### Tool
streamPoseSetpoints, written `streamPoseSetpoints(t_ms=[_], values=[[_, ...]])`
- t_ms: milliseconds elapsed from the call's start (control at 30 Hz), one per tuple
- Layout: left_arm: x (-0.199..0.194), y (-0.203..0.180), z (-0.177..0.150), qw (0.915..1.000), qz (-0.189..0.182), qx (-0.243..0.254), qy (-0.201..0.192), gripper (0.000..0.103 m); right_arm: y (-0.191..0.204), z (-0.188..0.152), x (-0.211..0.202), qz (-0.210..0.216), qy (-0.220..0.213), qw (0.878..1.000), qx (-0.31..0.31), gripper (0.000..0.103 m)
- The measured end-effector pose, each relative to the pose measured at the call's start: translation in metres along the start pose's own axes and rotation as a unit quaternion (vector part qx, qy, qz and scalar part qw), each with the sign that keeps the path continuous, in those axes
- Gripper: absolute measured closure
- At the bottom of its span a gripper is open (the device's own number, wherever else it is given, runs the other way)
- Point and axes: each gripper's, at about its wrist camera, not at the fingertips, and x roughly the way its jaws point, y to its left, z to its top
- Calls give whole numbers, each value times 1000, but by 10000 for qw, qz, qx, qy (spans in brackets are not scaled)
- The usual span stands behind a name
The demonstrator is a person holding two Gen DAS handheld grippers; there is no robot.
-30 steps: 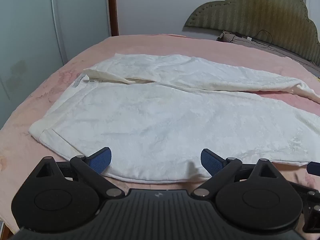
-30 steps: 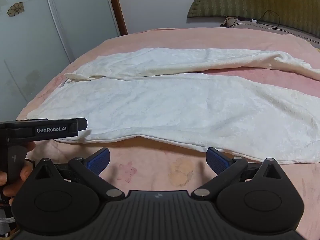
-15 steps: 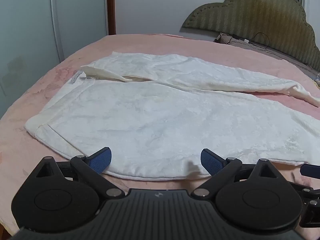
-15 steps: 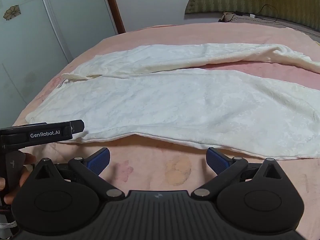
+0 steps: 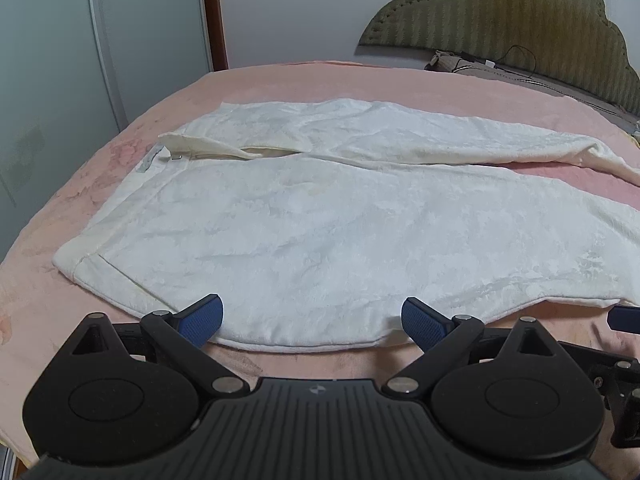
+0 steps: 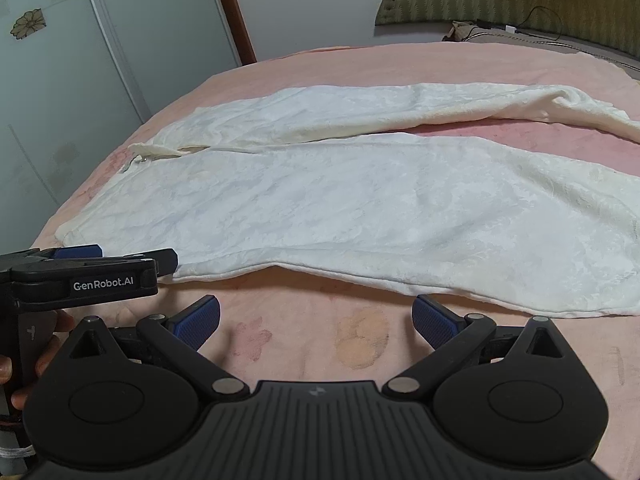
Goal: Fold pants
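White pants (image 5: pixel 340 224) lie spread flat on the pink bed, waistband to the left, both legs running right; they also show in the right wrist view (image 6: pixel 360 200). My left gripper (image 5: pixel 312 320) is open and empty, its blue pads just over the pants' near edge by the hip. My right gripper (image 6: pixel 316 318) is open and empty over bare bedsheet, just short of the near leg's edge. The left gripper's body (image 6: pixel 80 276) shows at the left of the right wrist view.
The pink bedsheet (image 6: pixel 360 336) has faint flower prints. A green padded headboard (image 5: pixel 520 20) stands at the far right with a cable and a pillow. Wardrobe doors (image 6: pixel 60 80) stand beyond the bed's left edge.
Both grippers have drifted slightly forward and lower toward the pants' near edge. Both stay open; the pants have not moved.
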Motion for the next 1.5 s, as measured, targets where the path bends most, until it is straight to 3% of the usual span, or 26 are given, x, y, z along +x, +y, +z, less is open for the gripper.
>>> streamPoseSetpoints(t_ms=[233, 1267, 1500], values=[[0, -2, -1, 10000, 39, 48, -9, 6, 6, -3, -3, 23, -68, 9997, -214, 0], [1, -1, -3, 10000, -8, 33, 6, 6, 4, -2, 2, 32, 61, 9999, -78, 0], [1, -1, -3, 10000, -13, 33, 8, 6, 6, -5, -3, 81, -113, 9997, -188, 0]])
